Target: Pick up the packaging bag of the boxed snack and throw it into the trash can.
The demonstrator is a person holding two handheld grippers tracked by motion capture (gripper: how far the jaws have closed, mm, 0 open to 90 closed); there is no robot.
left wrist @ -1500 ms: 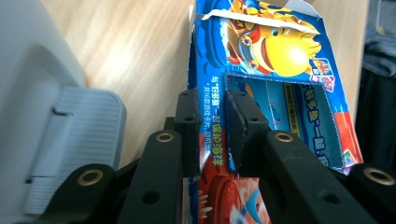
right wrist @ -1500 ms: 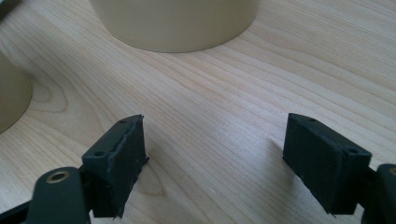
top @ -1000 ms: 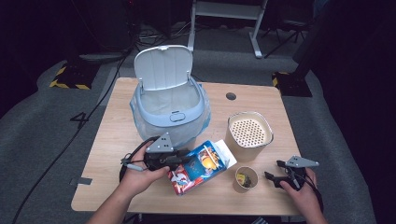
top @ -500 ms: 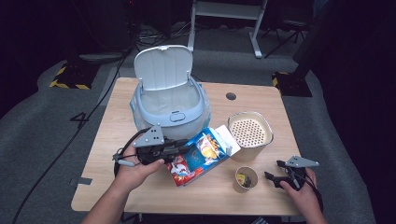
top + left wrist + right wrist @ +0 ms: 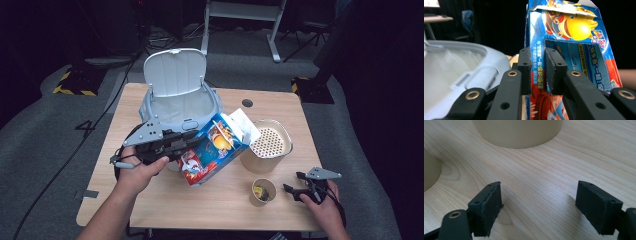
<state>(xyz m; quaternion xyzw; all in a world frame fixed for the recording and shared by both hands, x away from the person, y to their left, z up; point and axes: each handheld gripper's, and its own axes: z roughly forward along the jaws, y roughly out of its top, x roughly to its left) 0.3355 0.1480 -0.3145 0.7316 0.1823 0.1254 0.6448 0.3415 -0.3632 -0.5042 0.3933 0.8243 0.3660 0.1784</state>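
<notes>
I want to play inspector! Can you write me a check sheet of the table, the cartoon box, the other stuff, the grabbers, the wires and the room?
Surface: wooden table, with a small dark hole near the far edge.
Job's things: colourful carton, top flap open, lifted and tilted; open grey bin with its lid up behind it.
Clutter: beige perforated container; small paper cup with something inside.
Grippers: left gripper shut on the carton's edge; right gripper open, low over bare wood.
Cables: a black one loops at the left gripper; more lie on the floor.
Surroundings: dark room, grey carpet, a metal stand at the back.
</notes>
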